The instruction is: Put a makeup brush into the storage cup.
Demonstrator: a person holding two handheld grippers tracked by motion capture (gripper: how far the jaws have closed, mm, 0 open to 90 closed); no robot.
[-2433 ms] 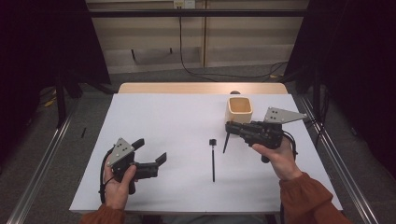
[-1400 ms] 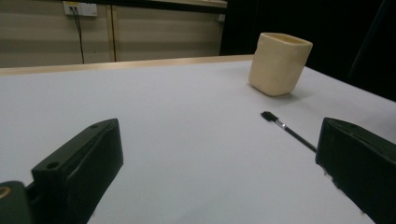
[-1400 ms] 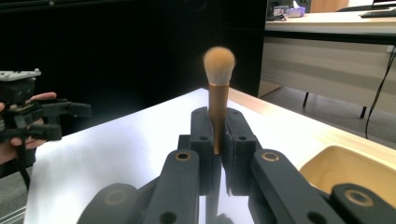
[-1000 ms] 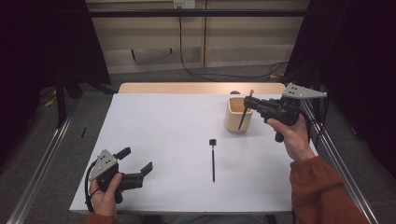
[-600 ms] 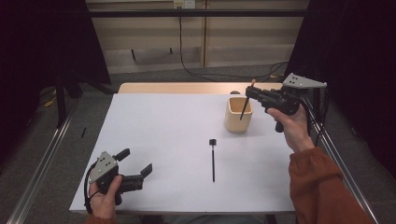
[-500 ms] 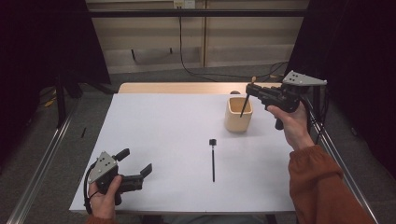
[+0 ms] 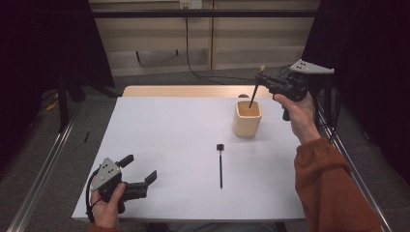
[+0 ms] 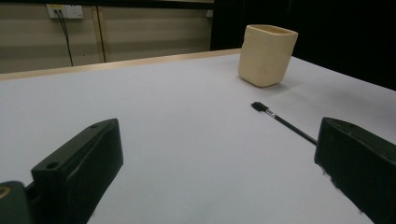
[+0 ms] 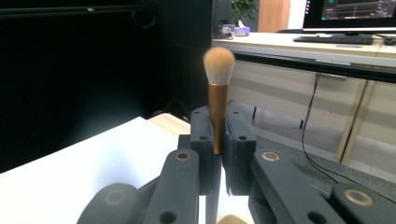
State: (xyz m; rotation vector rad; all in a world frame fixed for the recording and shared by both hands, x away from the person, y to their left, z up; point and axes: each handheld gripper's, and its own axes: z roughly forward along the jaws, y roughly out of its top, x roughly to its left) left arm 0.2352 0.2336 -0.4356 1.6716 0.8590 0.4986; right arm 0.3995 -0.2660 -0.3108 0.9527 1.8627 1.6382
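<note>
The right tongs (image 7: pixel 261 79) have carried the makeup brush (image 7: pixel 255 90) up from the bench (image 7: pixel 164 130) to above the cup (image 7: pixel 247 118).

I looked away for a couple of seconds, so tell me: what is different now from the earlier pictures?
The right tool, shut on a makeup brush, has carried it from low beside the cup up and over the cup's opening, bristles up, handle tip pointing in. The left tool drew back toward the table's near left corner early on, then kept still, open. The cup and the black brush on the table have not moved.
</note>
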